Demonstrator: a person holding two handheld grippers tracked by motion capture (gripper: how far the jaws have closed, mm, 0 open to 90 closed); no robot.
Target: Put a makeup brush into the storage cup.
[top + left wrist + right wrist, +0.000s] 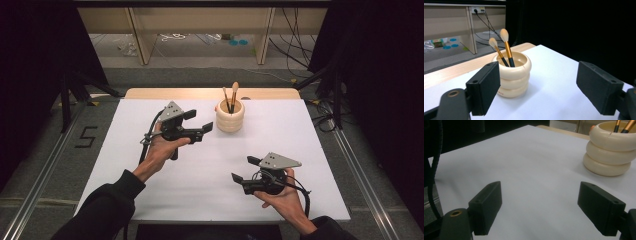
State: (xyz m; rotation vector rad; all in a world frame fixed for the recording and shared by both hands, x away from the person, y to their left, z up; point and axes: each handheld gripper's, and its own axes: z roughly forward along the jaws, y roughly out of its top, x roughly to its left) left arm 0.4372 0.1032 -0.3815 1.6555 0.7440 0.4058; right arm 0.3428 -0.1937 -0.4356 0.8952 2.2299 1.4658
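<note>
Your left tongs hang above the white worktop at about ten o'clock from its middle, spread wide and holding nothing. Just beside them, at their three o'clock, stands the cream ringed pot, apart from the tips; in the left gripper view the pot sits between your jaws but farther off, nothing in between. Two brushes lean in it, bristles up. Your right tongs hover near the worktop's five o'clock corner, wide and empty, well apart from the pot, which lies at their twelve o'clock.
</note>
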